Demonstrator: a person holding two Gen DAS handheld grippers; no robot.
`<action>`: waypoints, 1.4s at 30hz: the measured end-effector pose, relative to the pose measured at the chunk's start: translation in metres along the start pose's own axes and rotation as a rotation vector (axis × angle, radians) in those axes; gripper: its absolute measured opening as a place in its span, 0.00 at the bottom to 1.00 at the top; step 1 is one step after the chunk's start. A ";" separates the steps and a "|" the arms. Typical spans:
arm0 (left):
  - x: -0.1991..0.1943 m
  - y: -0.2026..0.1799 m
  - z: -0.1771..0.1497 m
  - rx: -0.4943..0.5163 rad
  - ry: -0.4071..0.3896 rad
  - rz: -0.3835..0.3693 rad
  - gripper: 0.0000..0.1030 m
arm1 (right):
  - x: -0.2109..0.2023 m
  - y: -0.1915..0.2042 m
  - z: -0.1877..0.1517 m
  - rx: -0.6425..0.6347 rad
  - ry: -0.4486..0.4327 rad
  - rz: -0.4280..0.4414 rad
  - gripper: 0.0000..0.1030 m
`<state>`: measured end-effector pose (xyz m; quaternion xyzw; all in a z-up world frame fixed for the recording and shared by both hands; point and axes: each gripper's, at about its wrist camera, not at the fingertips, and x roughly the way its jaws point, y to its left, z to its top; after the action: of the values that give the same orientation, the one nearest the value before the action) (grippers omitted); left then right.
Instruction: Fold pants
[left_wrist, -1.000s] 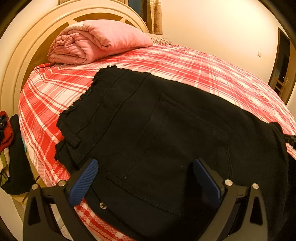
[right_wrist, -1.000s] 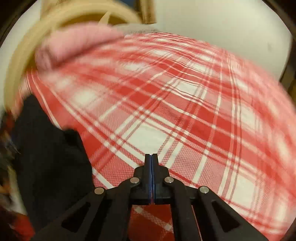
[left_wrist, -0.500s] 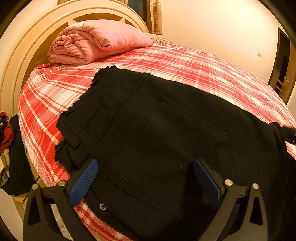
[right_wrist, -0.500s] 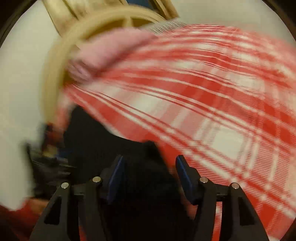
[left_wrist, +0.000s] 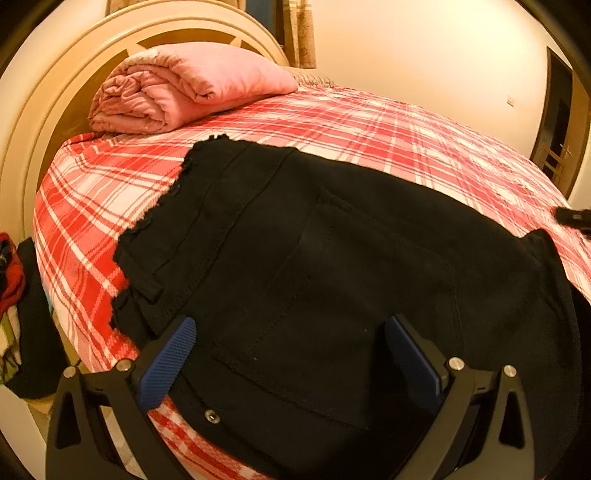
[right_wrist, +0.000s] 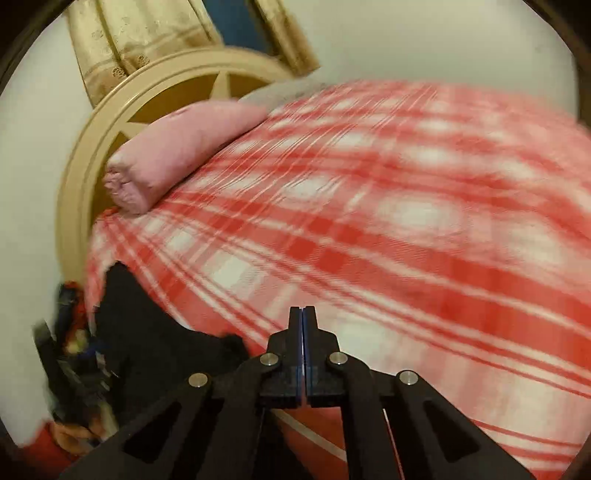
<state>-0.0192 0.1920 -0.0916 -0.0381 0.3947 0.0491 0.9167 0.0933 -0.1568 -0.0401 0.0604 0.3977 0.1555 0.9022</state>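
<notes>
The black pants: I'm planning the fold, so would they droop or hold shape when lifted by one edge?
The black pants would likely droop: they drape limply over the bed edge. Stitched seams and pocket suggest denim-like cloth, probably fairly heavy, holding creases reasonably well.

A folded pink quilt (left_wrist: 184, 86) lies on the red plaid bedsheet (left_wrist: 369, 136) against the cream headboard (left_wrist: 74, 74); gold curtains (right_wrist: 147, 40) hang behind.

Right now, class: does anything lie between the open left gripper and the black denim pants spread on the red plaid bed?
Nothing visible does. The left gripper hangs open directly over the black denim pants, with only air between them.
</notes>
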 end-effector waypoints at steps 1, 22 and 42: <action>-0.001 0.001 0.002 0.005 -0.005 0.009 1.00 | -0.009 0.001 -0.010 -0.006 0.009 0.007 0.01; -0.024 0.002 0.019 0.034 -0.061 0.040 0.95 | -0.184 -0.099 -0.150 0.402 -0.177 -0.326 0.61; -0.072 -0.122 0.009 0.253 -0.104 -0.243 0.95 | -0.268 -0.269 -0.265 0.796 0.050 -0.533 0.71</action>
<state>-0.0469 0.0678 -0.0295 0.0327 0.3423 -0.1100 0.9325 -0.2097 -0.5024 -0.0942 0.2932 0.4496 -0.2443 0.8076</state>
